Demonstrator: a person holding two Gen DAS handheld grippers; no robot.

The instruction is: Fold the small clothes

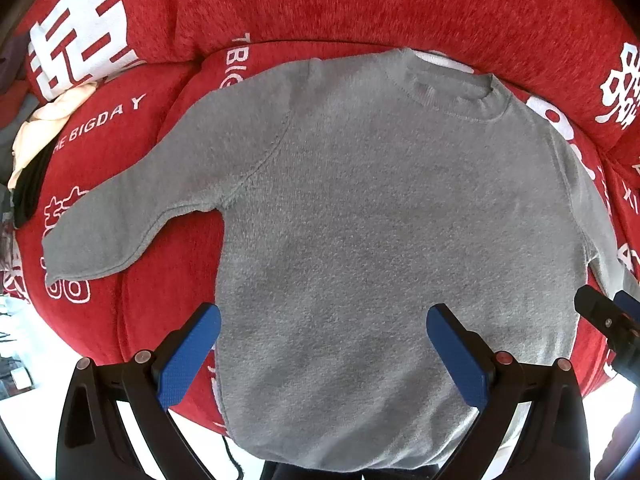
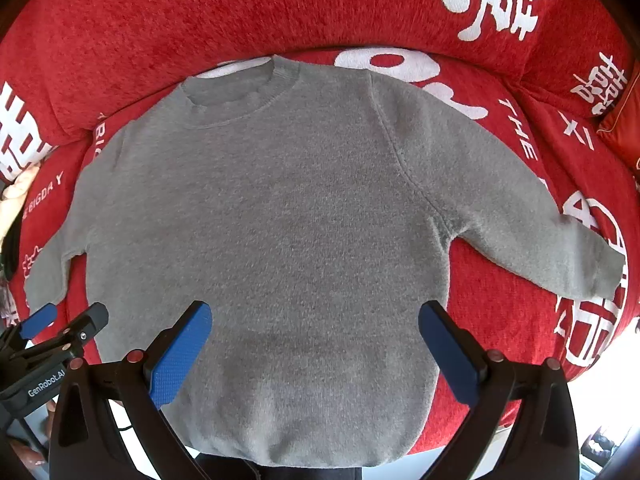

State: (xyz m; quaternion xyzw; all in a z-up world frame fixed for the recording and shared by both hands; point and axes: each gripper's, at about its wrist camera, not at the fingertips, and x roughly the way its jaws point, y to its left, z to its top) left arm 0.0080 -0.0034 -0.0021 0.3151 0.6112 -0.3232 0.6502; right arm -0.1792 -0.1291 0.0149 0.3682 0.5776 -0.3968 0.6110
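A small grey knit sweater [image 1: 360, 220] lies flat and face up on a red sofa seat, collar away from me, both sleeves spread out to the sides. It also shows in the right wrist view [image 2: 260, 220]. My left gripper [image 1: 324, 316] is open and empty, hovering over the sweater's lower left part. My right gripper [image 2: 316, 312] is open and empty, hovering over the sweater's lower middle. The left sleeve [image 1: 120, 232] and the right sleeve [image 2: 540, 240] lie flat. The hem hangs near the seat's front edge.
The red sofa cover [image 1: 360, 8] with white lettering has a backrest behind the sweater. A pile of cream and dark clothes [image 1: 36, 140] sits at the far left. The other gripper [image 1: 612, 320] shows at the right edge, and in the right wrist view at the left [image 2: 52, 332].
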